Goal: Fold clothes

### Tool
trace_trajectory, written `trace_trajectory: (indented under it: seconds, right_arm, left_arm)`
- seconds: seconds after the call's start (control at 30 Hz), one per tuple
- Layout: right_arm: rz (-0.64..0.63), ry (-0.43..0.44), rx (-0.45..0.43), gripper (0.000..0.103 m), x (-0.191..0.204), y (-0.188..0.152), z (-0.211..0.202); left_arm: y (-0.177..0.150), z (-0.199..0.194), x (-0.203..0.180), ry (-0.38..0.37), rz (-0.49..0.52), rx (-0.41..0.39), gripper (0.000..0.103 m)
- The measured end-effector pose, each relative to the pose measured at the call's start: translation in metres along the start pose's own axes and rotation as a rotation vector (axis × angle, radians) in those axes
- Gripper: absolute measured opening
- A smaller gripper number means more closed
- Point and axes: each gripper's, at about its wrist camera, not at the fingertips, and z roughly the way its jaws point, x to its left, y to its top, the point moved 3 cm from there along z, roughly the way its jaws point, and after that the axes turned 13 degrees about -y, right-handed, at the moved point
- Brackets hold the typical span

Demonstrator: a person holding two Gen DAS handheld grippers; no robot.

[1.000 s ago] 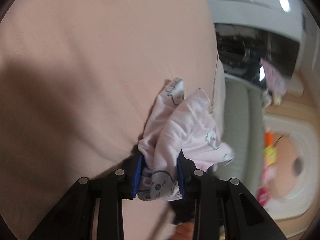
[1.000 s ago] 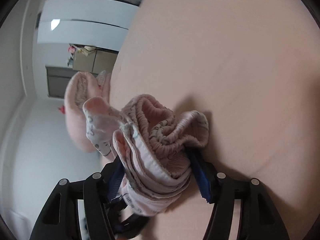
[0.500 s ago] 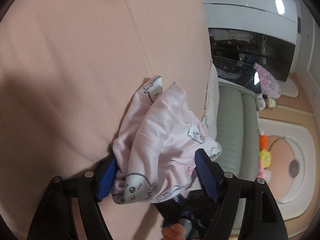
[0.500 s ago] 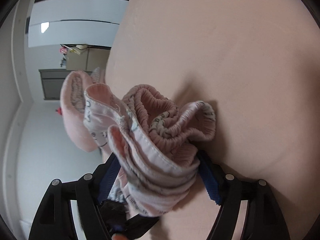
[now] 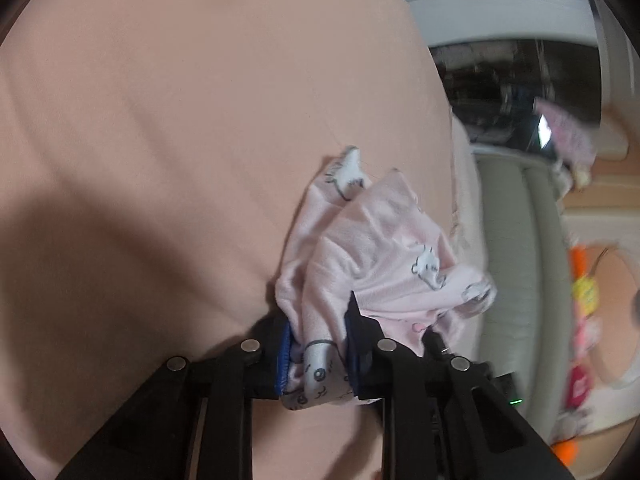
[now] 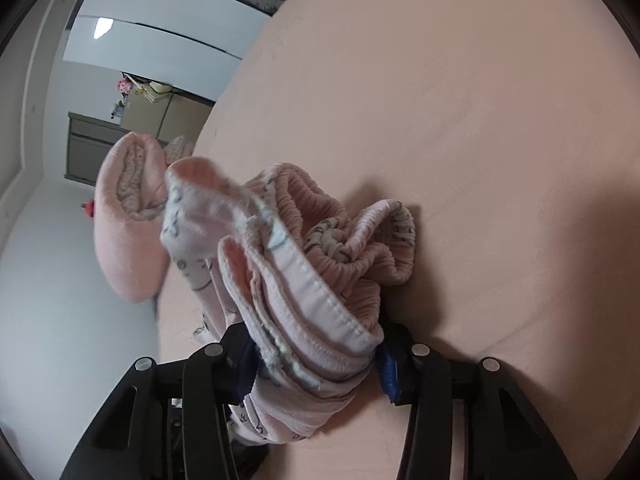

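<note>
A light pink garment (image 5: pixel 380 248) printed with small grey animals lies bunched over a peach bed sheet (image 5: pixel 180 120). My left gripper (image 5: pixel 318 336) has its jaws closing, and the blue pads pinch a narrow fold of the cloth. In the right wrist view the same garment (image 6: pixel 300 264) shows its ribbed elastic waistband and stitched hems in a thick wad. My right gripper (image 6: pixel 316 344) is closing too, and its pads squeeze that wad from both sides, just above the sheet (image 6: pixel 480 120).
A grey-green sofa (image 5: pixel 516 240) and a dark glossy cabinet (image 5: pixel 512 92) stand beyond the bed's right edge. A pink padded cushion (image 6: pixel 128 240) sits at the bed's left edge, with a low cupboard (image 6: pixel 152 116) against the white wall behind it.
Half a second ago both grippers stood wider with the cloth loose between the pads. Both have now narrowed onto the garment, the left onto a thin fold. Both views have rolled slightly.
</note>
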Motion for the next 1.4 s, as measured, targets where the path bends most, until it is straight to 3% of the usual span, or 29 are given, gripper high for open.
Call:
trace_trajectory:
  seconds: [0.07,0.27,0.37,0.6,0.87,1.07,1.4]
  right_arm:
    - [-0.015,-0.026,-0.013,0.045,0.003,-0.001,-0.006]
    - [-0.147,-0.147,-0.057,0.039,0.029,0.002,-0.019]
    - [-0.242,-0.221,-0.095,0.038,0.048,0.003,-0.024]
    - [-0.421,-0.322,-0.174,0.038,0.073,-0.006,-0.039]
    - [-0.524,-0.341,-0.251,0.038,0.068,-0.02,-0.066]
    - [-0.509,-0.35,-0.293,0.038,0.067,-0.009,-0.084]
    - [-0.472,-0.413,-0.427,0.038,0.052,0.032,-0.164]
  left_arm:
    - [-0.003,-0.005,-0.002,0.028,0.052,0.006,0.02]
    - [-0.002,-0.013,0.008,-0.01,-0.043,0.03,0.019]
    - [-0.006,-0.014,0.005,-0.007,-0.018,0.044,0.019]
    - [-0.015,-0.018,-0.006,0.023,0.081,0.04,0.019]
    - [-0.037,-0.01,-0.045,0.123,0.351,0.04,0.019]
    - [-0.049,0.001,-0.076,0.129,0.48,0.058,0.019]
    - [-0.096,0.026,-0.151,-0.007,0.599,0.147,0.019]
